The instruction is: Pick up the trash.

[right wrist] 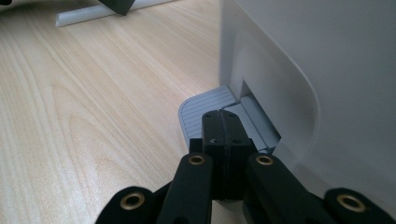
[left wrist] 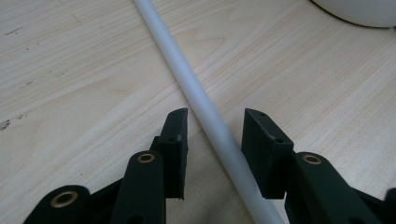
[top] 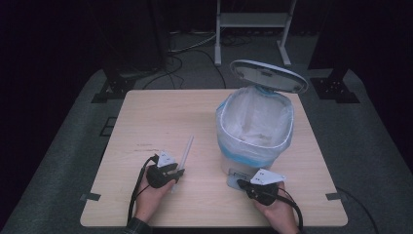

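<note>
One white tube [left wrist: 205, 109], one pedal bin [top: 254, 129], two claws

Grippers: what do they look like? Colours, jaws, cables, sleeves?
Both are black handheld units. The left gripper and right gripper each carry a pale grey three-cornered plate on top and trail a black cable. The jaws are flat black blocks on black links with brass-coloured pivot rings. A dark plaid cuff shows at the left wrist.

Left tongs [top: 179, 171] at white tube [top: 186, 151], right tongs [top: 239, 183] at open-lidded bin's [top: 254, 127] pedal [top: 234, 175]
</note>
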Available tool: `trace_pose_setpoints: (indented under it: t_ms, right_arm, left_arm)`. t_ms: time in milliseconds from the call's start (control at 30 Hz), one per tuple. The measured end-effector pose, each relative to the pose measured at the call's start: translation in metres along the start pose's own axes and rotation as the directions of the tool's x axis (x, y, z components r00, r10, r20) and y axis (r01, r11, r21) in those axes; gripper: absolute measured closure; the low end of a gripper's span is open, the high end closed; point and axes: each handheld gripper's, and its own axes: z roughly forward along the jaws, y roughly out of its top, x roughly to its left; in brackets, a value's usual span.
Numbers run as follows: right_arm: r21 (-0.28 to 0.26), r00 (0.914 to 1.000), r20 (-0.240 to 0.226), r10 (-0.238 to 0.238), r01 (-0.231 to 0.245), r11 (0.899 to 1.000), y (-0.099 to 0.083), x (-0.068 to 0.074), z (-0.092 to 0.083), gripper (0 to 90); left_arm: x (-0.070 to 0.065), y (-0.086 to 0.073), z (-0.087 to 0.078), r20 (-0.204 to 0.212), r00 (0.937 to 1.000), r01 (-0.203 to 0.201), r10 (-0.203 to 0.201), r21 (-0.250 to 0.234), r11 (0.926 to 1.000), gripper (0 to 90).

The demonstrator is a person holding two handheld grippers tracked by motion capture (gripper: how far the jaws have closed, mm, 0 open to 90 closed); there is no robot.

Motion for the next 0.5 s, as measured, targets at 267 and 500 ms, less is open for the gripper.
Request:
trace_pose_setpoints:
  t_ms: [267, 500]
  right_arm:
    - [0.0, 1.0, 0.001, 0.0, 0.0, 1.0, 0.0, 0.0, 0.0, 89.6]
    - [0.0, 1.0, 0.0, 0.001, -0.001, 1.0, 0.0, 0.0, 0.0, 89.6]
  left_arm:
    - [0.003, -0.0007, -0.0015, 0.001, 0.9999, 0.013, -0.013, 0.001, 0.9999, 71.0]
    - [0.005, -0.0005, -0.0025, -0.001, 0.9996, 0.027, -0.027, 0.009, 0.9996, 75.4]
